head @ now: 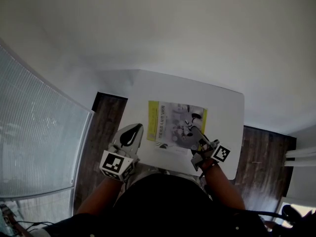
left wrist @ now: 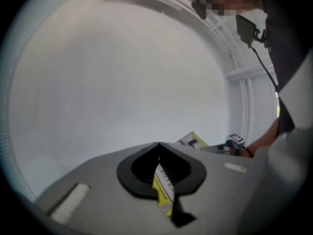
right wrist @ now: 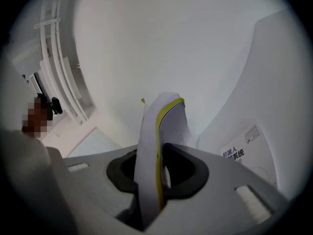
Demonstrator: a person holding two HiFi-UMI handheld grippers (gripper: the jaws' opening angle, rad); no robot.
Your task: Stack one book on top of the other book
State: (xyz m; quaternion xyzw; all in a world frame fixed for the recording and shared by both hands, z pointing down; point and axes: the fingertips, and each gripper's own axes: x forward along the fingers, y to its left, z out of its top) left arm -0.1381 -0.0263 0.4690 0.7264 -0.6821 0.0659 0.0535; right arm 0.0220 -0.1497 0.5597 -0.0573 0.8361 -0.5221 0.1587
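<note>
A book (head: 177,122) with a yellow spine and a grey-white cover lies flat over the middle of the white table (head: 224,100). A thin yellow strip shows along its right edge; whether a second book lies under it I cannot tell. My left gripper (head: 137,130) is at the book's left side. In the left gripper view, my left gripper (left wrist: 164,182) is shut on a yellow and white edge of the book (left wrist: 194,140). My right gripper (head: 197,141) is at the near right corner. In the right gripper view, my right gripper (right wrist: 154,175) is shut on the book's white and yellow edge (right wrist: 164,116).
Dark wood floor (head: 106,127) shows on both sides of the table. A ribbed translucent panel (head: 39,132) stands at the left. White walls surround the table. A white surface with printed characters (right wrist: 234,155) shows at the right of the right gripper view.
</note>
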